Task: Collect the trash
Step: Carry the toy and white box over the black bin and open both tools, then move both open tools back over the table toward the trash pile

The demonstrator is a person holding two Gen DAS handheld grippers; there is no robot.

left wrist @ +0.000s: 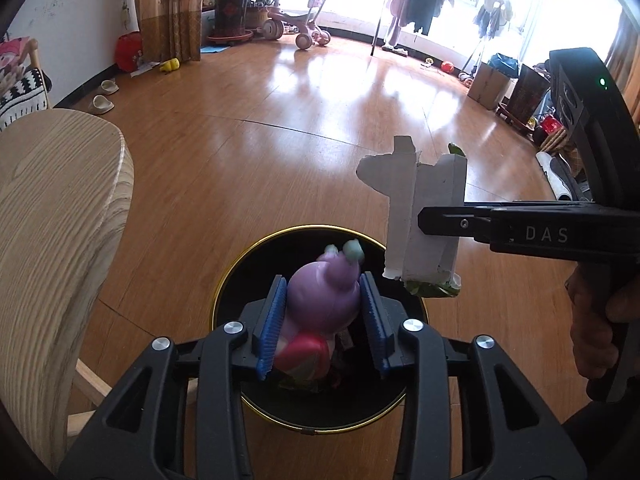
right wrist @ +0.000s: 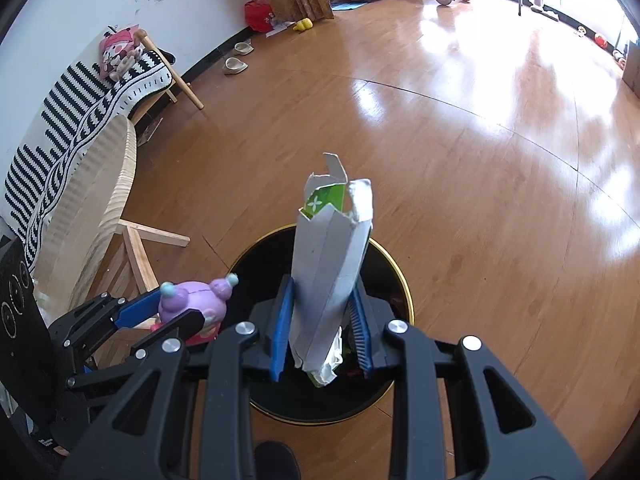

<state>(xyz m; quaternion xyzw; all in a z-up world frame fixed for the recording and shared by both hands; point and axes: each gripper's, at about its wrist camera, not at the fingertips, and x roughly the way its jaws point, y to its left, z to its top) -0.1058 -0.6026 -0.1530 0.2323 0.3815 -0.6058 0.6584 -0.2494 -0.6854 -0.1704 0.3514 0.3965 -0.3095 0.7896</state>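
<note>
Hovering over the black bin on the floor, both claws tilt steeply down so their loads can fall in. The left claw stands slightly apart around a purple toy, its grip apparently loosened. At 3 o'clock, the right claw clamps a flattened carton.

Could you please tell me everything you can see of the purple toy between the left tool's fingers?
The purple toy is a rounded, glossy plastic-looking figure with two pale teal knobs on top and a pink-red base. It sits upright between the blue ribbed pads of the left tool, small gaps showing beside it, directly above the black gold-rimmed trash bin. The right wrist view shows it beside the grey carton.
</note>
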